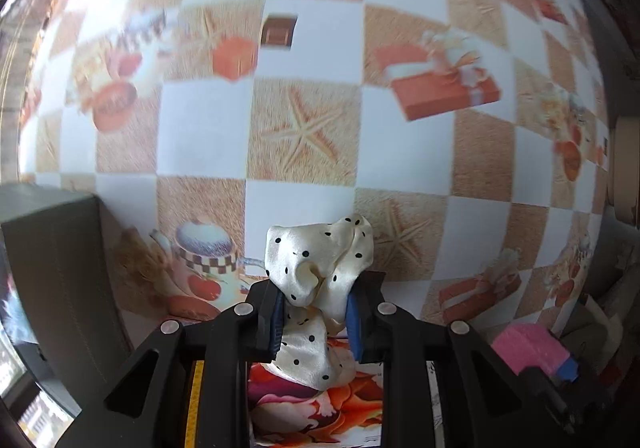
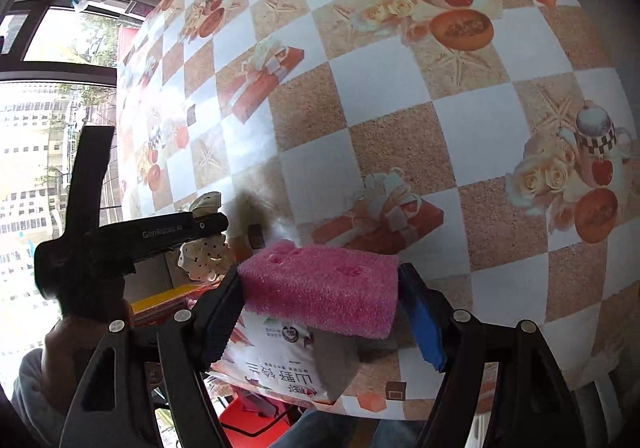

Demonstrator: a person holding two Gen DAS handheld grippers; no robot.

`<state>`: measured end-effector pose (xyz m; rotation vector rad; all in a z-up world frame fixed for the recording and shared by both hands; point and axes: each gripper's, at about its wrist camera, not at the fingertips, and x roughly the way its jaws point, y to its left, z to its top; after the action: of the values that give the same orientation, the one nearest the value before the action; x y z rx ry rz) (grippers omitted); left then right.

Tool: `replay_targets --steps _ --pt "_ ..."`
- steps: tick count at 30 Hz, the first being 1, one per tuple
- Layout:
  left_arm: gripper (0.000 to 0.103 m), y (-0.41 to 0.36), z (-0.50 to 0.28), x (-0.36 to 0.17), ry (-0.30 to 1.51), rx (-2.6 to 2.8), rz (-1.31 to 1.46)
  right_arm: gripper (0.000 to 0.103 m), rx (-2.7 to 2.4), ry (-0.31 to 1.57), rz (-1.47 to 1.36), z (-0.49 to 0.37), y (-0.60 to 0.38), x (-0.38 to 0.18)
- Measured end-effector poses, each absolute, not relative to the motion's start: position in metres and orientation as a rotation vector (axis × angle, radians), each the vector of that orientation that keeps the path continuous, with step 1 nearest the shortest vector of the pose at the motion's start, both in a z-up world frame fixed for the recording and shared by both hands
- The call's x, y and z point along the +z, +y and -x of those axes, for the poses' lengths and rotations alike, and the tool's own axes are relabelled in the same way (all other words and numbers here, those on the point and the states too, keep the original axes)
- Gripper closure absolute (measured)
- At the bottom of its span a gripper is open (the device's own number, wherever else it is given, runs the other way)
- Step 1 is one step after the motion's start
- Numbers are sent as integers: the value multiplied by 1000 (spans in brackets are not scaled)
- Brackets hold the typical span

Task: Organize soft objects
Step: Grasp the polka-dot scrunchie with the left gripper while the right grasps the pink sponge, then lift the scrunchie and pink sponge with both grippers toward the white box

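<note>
Overall checkered printed tablecloth, bright window beside

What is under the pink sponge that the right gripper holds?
Under the pink sponge, held by the right gripper, lies a printed package with a grey piece beside it, on the checkered tablecloth. The sponge covers the package's upper part.
</note>
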<state>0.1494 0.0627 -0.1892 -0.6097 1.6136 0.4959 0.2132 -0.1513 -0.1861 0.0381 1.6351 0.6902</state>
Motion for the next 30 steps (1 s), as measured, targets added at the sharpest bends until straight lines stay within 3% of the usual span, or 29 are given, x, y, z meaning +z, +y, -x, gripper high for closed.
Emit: replay_targets --steps 12,30 --pt "76 73 -123 -102 1398 485 510 27 744 1553 28 -198 -110 -151" --pt "76 87 -53 -51 1207 460 472 27 737 1484 81 -157 -89 -112"
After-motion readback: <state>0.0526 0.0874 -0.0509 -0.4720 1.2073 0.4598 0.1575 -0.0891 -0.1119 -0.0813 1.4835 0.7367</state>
